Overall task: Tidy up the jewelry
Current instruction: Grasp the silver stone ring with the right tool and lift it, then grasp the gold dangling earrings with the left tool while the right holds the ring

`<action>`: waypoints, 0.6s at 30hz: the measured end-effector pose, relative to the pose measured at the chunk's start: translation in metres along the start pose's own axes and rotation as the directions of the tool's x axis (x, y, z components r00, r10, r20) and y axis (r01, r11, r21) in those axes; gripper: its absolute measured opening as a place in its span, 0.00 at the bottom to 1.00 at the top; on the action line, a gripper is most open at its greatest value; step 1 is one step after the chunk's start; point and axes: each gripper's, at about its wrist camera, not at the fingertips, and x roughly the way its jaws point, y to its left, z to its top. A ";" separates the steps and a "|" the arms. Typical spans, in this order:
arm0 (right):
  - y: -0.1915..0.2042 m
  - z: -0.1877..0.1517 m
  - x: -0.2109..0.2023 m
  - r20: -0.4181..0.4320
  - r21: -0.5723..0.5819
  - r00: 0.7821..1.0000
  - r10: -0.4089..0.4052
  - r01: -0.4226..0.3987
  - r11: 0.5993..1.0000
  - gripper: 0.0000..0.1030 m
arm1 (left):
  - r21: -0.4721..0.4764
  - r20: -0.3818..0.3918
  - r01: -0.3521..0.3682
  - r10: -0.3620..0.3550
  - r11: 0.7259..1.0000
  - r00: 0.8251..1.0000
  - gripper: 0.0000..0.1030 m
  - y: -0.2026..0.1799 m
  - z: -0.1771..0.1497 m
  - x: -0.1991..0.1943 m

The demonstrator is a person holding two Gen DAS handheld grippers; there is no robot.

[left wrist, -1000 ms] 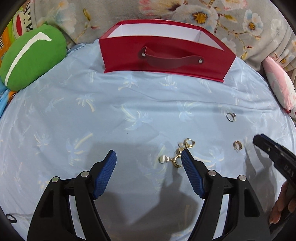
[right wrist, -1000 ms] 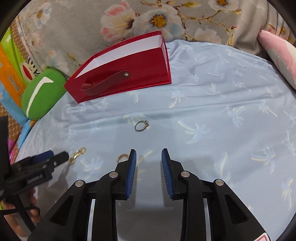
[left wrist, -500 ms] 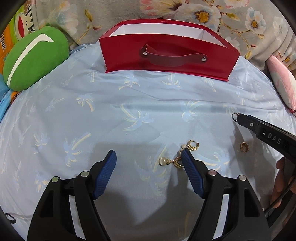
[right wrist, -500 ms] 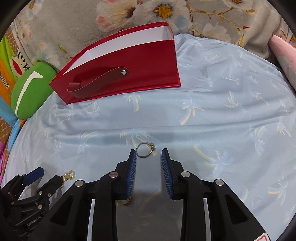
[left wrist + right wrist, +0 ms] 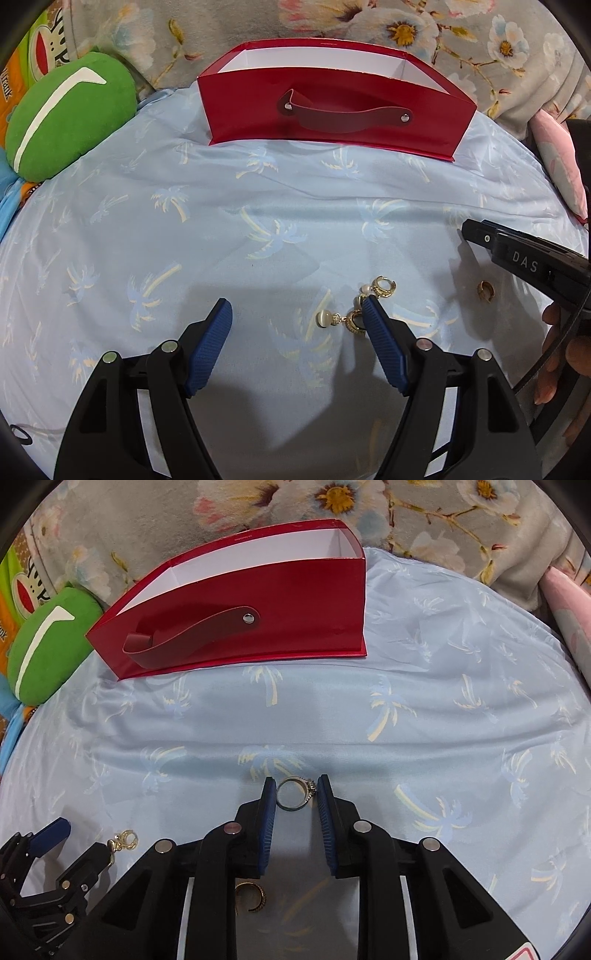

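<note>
In the right wrist view my right gripper is closing on a silver ring that lies flat on the blue cloth, and both pads meet its sides. A gold cuff ring lies under that gripper, nearer the camera. My left gripper hangs open over the cloth. A pearl drop earring lies just inside its right finger and a gold hoop earring just beyond that tip. The red box stands open at the far edge. The right gripper also shows at the right of the left wrist view.
A green cushion sits at the far left and a pink cushion at the far right. A floral blanket rises behind the box. A hand holds the right gripper. The cloth is a domed sheet with palm prints.
My right gripper moved forward from beside the gold cuff ring to the silver ring, and its jaws narrowed around it. The left gripper stayed where it was, still open.
</note>
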 end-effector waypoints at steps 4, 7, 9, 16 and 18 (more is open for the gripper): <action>-0.003 -0.004 -0.007 0.019 0.016 1.000 0.006 -0.006 1.000 0.20 | 0.007 0.002 0.012 -0.012 1.000 1.000 0.68 -0.002 -0.002 -0.002; -0.004 -0.011 -0.018 0.036 0.017 0.999 0.011 -0.012 1.000 0.20 | 0.011 0.005 0.036 -0.036 0.999 0.999 0.68 -0.003 -0.004 -0.004; -0.007 -0.018 -0.027 0.042 0.026 0.999 0.027 -0.028 0.999 0.20 | 0.021 0.006 0.047 -0.047 0.999 0.999 0.68 -0.006 -0.005 -0.005; -0.018 -0.040 -0.068 0.083 0.038 0.996 0.025 -0.028 0.999 0.20 | 0.046 0.004 0.050 -0.050 0.998 0.999 0.68 -0.013 -0.006 -0.004; -0.020 -0.049 -0.077 0.086 0.041 0.996 0.020 -0.023 0.999 0.21 | 0.050 0.005 0.044 -0.045 0.998 0.999 0.66 -0.014 -0.007 -0.004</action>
